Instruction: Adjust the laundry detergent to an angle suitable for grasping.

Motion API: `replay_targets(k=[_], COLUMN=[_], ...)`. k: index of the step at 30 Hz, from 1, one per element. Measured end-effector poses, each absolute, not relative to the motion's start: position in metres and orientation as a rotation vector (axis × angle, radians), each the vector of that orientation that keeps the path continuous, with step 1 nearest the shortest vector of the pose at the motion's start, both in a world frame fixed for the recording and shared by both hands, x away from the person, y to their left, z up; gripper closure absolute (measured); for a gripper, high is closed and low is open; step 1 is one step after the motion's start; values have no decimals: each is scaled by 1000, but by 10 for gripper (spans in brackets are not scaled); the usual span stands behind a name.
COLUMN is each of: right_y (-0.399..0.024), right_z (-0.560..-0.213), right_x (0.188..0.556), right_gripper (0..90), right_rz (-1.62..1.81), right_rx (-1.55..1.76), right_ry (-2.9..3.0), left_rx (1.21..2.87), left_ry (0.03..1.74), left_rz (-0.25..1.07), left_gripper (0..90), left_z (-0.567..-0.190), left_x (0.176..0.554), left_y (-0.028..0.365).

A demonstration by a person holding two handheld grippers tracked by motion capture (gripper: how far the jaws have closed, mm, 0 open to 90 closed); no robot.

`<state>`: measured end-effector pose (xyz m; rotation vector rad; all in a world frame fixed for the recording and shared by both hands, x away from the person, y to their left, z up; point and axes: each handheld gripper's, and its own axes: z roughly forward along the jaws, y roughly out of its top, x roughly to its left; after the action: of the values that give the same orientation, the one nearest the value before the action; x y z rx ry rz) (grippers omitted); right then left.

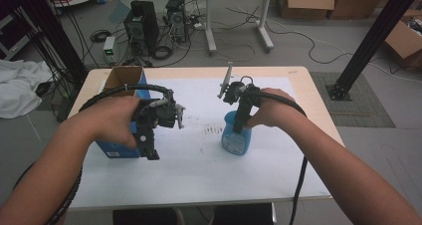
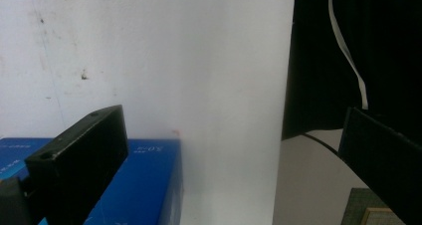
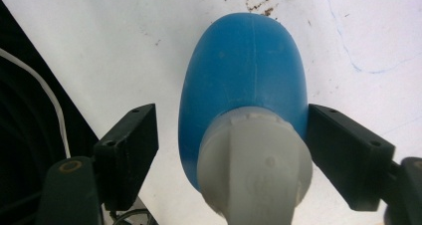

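Blue bottle (image 3: 244,70) (pale cap) | right gripper (image 3: 231,150) straddles it, jaws apart | left gripper (image 2: 239,160) agape

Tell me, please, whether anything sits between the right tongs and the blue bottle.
Nothing visible does. In the right gripper view the right tongs stand open on either side of the blue bottle, level with its grey cap. One jaw is at the cap's edge; a strip of white table covering shows before the other.
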<state>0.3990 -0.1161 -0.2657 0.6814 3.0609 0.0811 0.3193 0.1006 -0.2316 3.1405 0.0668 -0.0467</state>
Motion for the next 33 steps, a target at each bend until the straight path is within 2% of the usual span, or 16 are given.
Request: replay_targets(k=[33], right_y=[-124], right_z=[-229], right_x=[401], right_gripper=[78], right_rz=[125], right_rx=[470], right_ry=[3046], left_rx=[3134], left_ry=[68], left_rz=[-68], left_gripper=[1], left_z=[-238], left_x=[326], left_y=[100])
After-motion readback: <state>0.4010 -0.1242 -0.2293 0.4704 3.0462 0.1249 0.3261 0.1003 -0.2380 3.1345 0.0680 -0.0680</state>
